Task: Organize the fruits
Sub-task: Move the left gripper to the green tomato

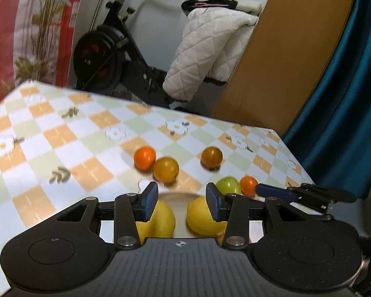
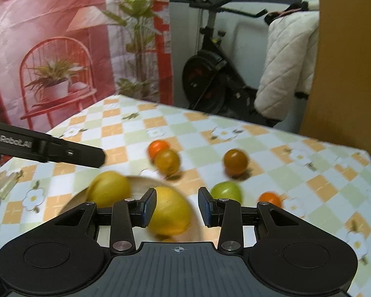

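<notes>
Two yellow lemons [image 1: 200,216] [image 1: 158,219] lie in a shallow bowl [image 1: 178,196] under my left gripper [image 1: 181,201], which is open and empty above them. In the right wrist view the bowl [image 2: 138,185] holds the same lemons [image 2: 108,188] [image 2: 170,210]; my right gripper [image 2: 176,206] is open and empty over the nearer one. On the cloth lie an orange [image 1: 144,158] [image 2: 158,147], two darker oranges [image 1: 165,169] [image 1: 211,158], a green apple [image 1: 227,185] [image 2: 226,191] and a small orange [image 1: 248,185] [image 2: 269,199].
The checkered tablecloth [image 1: 61,148] covers the table, whose far edge and right edge are close. An exercise bike [image 2: 210,74], a quilted jacket [image 1: 205,54] and a wooden panel [image 1: 284,49] stand beyond. The other gripper's arm [image 2: 44,146] reaches in at left.
</notes>
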